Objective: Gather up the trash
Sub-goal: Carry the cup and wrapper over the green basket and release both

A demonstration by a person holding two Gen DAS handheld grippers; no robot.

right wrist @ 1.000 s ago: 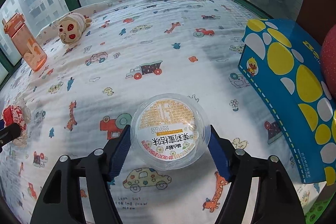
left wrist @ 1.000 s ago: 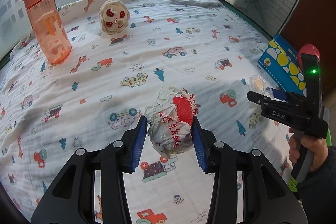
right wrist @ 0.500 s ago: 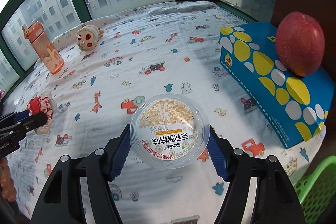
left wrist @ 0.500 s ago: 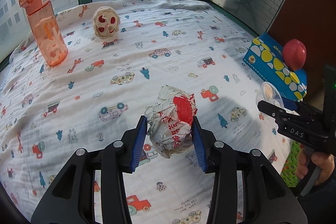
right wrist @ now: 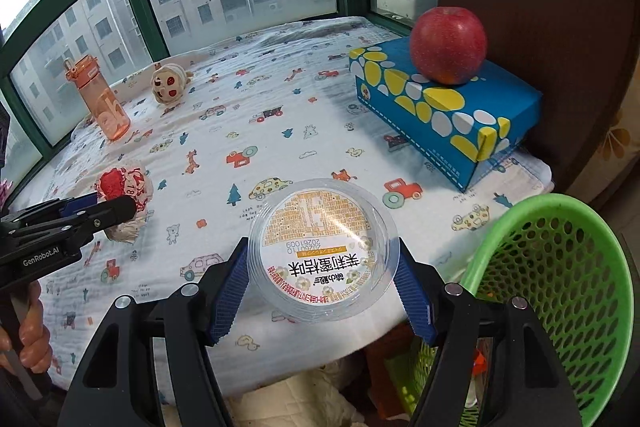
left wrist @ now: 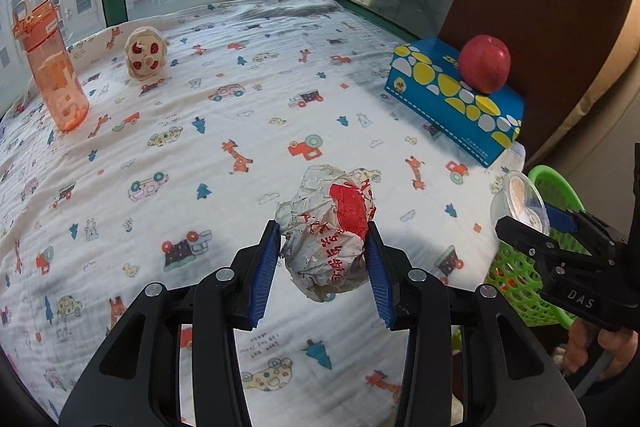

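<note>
My left gripper (left wrist: 322, 269) is shut on a crumpled white and red paper wrapper (left wrist: 328, 235), held above the patterned bed sheet. The wrapper also shows in the right wrist view (right wrist: 122, 189). My right gripper (right wrist: 322, 285) is shut on a clear round plastic cup with a printed lid (right wrist: 322, 251), held over the bed's front edge. The cup also shows in the left wrist view (left wrist: 520, 201), just above a green mesh basket (left wrist: 520, 283). The basket (right wrist: 560, 291) sits below the bed edge, to the right of my right gripper.
A blue and yellow tissue box (right wrist: 444, 111) with a red apple (right wrist: 448, 45) on top lies at the bed's right side. An orange water bottle (left wrist: 52, 67) and a small plush toy (left wrist: 144, 55) stand at the far left by the window.
Both grippers have pulled back toward the bed's front right edge with their loads. The green basket and the apple have come into view.
</note>
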